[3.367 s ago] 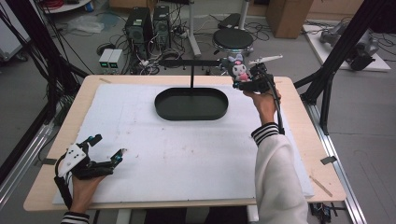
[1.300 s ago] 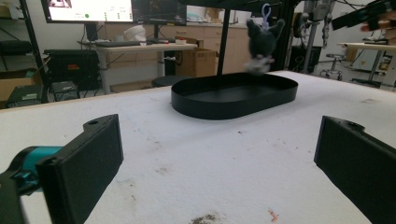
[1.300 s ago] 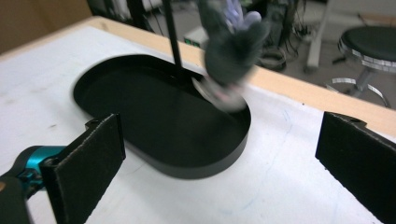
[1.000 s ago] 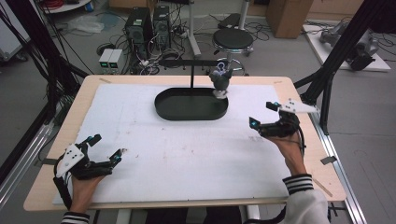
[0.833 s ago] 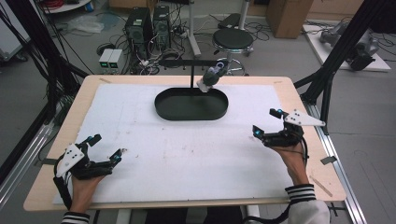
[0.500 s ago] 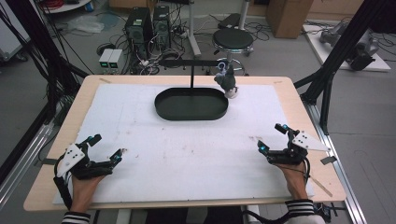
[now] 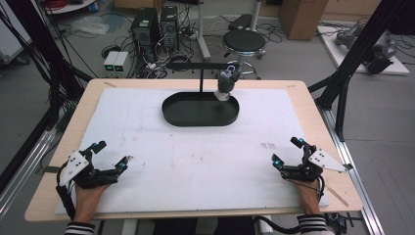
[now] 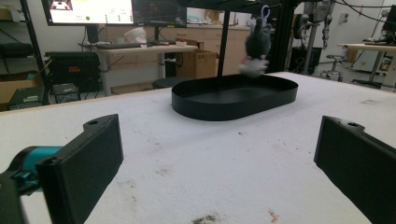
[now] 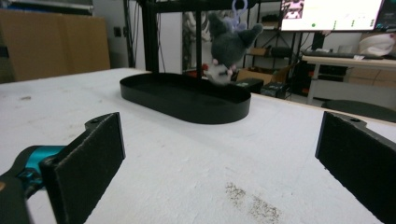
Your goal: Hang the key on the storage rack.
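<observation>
Pulled back to the near right edge of the table now, right gripper, away from the plush toy it hung up before. Resting low on the white cloth, jaws wide apart, nothing between them. Same for the left gripper at the near left corner: jaws spread wide, empty, no change of place.

Hanging by a loop from the black bar of the stand, the grey plush toy, just over the far right end of the black oval tray. Well apart from both grippers, on the far side of the table. Blurred in both gripper views, so likely swinging. Nothing between the grippers and the tray but bare cloth with a few small dirty marks.

Under the cloth, a light wooden table. Behind it, a round black stool, computer boxes and many cables on the grey floor.
</observation>
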Demonstrator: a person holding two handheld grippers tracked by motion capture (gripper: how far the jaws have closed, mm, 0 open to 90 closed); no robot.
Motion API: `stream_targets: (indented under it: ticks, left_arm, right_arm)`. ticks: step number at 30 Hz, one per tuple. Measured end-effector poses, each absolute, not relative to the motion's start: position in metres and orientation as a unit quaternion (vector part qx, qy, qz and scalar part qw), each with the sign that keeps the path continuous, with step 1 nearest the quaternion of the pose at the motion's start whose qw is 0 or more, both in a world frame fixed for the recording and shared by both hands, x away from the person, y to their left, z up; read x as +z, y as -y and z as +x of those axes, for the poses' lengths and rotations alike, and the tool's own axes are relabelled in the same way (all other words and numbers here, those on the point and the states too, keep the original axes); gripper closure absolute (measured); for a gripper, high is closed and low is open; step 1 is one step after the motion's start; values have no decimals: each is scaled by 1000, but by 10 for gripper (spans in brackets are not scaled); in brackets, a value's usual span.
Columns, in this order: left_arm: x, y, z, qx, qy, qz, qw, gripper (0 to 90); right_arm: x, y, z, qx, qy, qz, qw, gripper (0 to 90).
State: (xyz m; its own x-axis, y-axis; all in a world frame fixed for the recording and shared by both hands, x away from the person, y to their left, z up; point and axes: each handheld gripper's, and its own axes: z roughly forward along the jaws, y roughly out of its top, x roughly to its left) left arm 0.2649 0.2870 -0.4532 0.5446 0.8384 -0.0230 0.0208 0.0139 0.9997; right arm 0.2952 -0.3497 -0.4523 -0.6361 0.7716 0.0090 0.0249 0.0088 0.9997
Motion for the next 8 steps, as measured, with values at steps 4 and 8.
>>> stream_targets:
  ticks: [4, 8]
  left_arm:
    - [-453, -287, 265, 328, -346, 621, 621, 17]
    - [-453, -287, 265, 328, -346, 621, 622, 17]
  right_arm:
    - [-453, 351, 295, 639, -641, 307, 296, 4]
    - [-453, 350, 294, 634, -643, 307, 299, 4]
